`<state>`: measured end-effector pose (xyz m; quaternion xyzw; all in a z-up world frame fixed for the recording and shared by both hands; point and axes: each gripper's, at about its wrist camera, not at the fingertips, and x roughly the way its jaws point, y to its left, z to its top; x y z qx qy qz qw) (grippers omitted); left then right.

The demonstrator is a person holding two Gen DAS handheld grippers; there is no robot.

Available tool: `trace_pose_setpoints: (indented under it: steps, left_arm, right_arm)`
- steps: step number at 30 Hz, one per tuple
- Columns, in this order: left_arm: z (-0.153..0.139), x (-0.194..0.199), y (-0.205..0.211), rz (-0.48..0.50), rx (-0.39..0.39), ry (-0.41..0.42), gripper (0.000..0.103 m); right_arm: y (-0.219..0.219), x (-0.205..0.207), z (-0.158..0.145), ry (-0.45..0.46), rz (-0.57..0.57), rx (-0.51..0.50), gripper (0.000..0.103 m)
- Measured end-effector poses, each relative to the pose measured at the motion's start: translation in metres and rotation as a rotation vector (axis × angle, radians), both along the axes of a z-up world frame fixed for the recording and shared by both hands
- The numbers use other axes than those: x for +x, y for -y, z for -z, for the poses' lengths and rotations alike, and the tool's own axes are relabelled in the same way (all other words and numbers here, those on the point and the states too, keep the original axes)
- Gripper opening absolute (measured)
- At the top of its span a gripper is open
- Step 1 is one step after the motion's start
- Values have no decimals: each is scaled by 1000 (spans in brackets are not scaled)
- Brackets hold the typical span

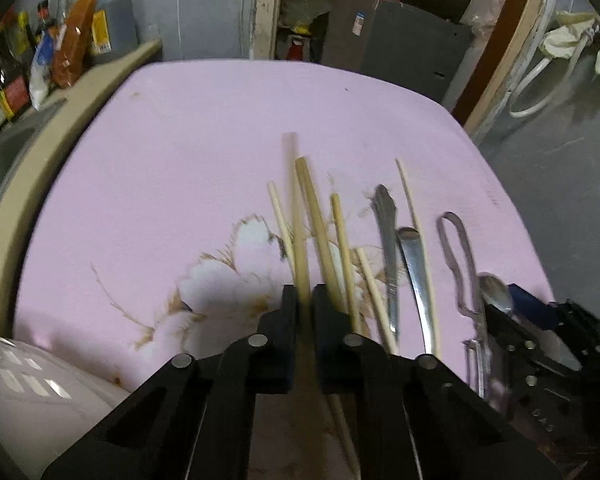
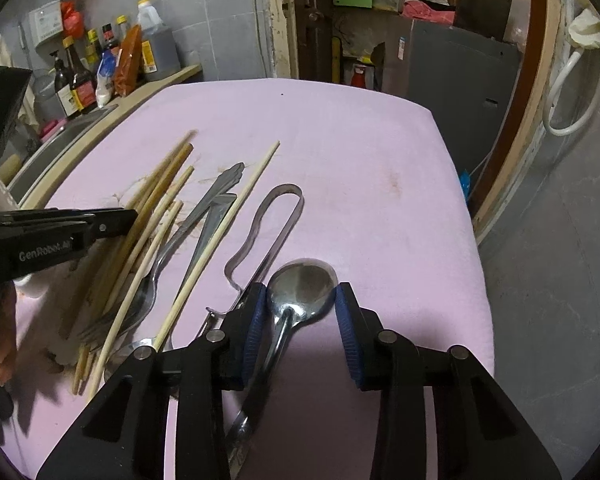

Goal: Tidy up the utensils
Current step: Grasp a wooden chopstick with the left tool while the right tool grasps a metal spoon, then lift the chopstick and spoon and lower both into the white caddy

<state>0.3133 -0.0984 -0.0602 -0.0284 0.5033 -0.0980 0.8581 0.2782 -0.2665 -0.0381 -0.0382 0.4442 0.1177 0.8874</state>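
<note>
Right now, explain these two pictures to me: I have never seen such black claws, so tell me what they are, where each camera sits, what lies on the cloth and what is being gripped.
The claws are two-finger grippers, one held in each of a person's hands. A wide-angle camera rides on each and looks forward along its fingers, so each picture shows its own claw at the bottom.

In the left-hand picture, the left gripper is shut on a chopstick. In the right-hand picture, the right gripper has its blue pads either side of the bowl of a steel spoon, apparently closed on it.

Both work over a pink cloth with a flower print. On it lie more pale chopsticks, some steel cutlery and a peeler with a looped metal handle.
</note>
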Motion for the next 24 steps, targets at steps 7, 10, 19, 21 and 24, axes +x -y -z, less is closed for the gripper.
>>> trace_pose_setpoints:
  steps: [7, 10, 19, 21, 24]
  left_arm:
    - [-5, -20, -4, 8, -65, 4, 4]
    - [-8, -32, -9, 8, -129, 5, 4]
    - [-44, -94, -24, 43, -265, 239, 4]
    - [-54, -104, -26, 45, -285, 310, 4]
    - [-73, -117, -31, 33, -317, 420, 4]
  right_arm:
    - [-3, -14, -4, 44, 0, 14, 32]
    - [-6, -29, -11, 91, -6, 27, 32]
    - [-15, -83, -41, 335, 9, 69, 31]
    - [-19, -95, -49, 413, 16, 77, 31]
    - [-26, -108, -60, 516, 39, 92, 31]
